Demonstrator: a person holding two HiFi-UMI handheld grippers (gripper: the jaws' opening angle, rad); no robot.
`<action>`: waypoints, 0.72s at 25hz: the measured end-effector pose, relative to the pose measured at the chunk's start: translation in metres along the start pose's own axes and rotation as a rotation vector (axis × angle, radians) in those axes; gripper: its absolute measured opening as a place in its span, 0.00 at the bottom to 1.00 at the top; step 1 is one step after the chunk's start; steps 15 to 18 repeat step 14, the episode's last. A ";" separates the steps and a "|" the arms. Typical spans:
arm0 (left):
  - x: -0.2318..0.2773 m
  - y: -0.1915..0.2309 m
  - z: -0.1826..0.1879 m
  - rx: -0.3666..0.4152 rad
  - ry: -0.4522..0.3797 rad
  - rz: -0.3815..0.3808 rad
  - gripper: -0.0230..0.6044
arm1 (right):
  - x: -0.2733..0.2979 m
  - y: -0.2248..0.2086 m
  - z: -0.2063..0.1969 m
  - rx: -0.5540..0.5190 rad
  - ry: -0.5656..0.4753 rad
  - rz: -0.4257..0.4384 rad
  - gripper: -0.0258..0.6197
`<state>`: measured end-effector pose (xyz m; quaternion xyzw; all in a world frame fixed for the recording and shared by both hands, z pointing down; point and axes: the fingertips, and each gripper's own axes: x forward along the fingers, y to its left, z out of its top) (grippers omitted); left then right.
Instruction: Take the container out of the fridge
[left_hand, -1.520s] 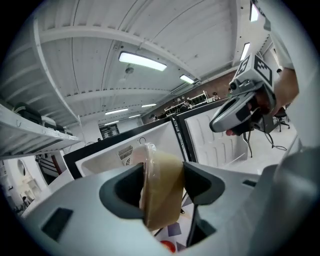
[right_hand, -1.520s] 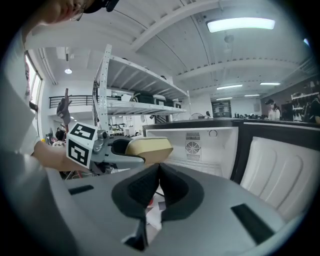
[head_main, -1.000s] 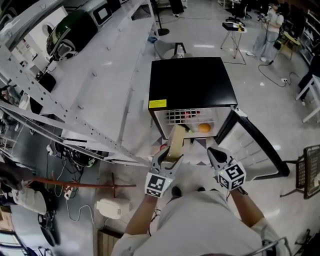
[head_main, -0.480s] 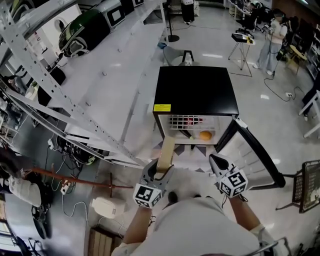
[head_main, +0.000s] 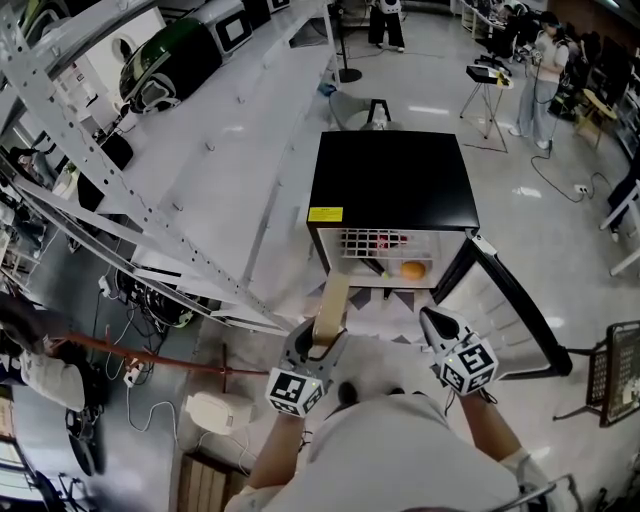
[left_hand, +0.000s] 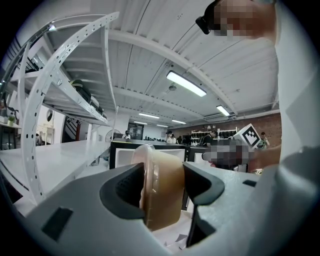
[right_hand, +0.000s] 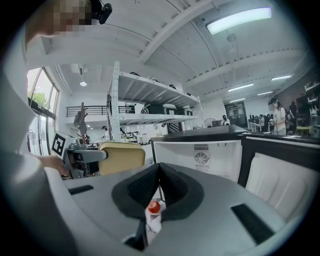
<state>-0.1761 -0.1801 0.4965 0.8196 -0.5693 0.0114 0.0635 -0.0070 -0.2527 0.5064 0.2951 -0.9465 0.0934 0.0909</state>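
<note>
A tan, lidded container (head_main: 331, 312) stands on edge between the fingers of my left gripper (head_main: 318, 338), just in front of the open fridge (head_main: 390, 180). In the left gripper view both pads press on the container (left_hand: 162, 192), one on each flat side. My right gripper (head_main: 434, 324) hovers to the right of it at about the same distance from the fridge, its jaws together with nothing in them (right_hand: 159, 170). From the right gripper view the container (right_hand: 121, 156) shows at the left. An orange (head_main: 411, 270) lies inside the fridge behind a wire shelf.
The fridge door (head_main: 515, 305) swings open to the right. A white metal rack (head_main: 150, 200) runs along the left, with cables under it. A small red round thing (right_hand: 154, 206) lies on the floor below my right gripper. A wire basket (head_main: 620, 345) stands far right. People stand at the back.
My left gripper has drawn the container back from the fridge opening toward the person, then held still. The right gripper has stayed where it was.
</note>
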 end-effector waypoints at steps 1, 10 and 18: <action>0.000 0.000 0.000 -0.005 -0.002 -0.001 0.41 | 0.000 -0.001 0.000 0.001 0.000 -0.001 0.05; 0.003 0.006 0.002 -0.014 -0.008 0.000 0.41 | 0.003 -0.005 0.002 0.003 -0.002 -0.012 0.05; 0.004 0.010 0.001 -0.015 -0.006 0.001 0.41 | 0.007 -0.005 0.005 0.004 -0.005 -0.012 0.05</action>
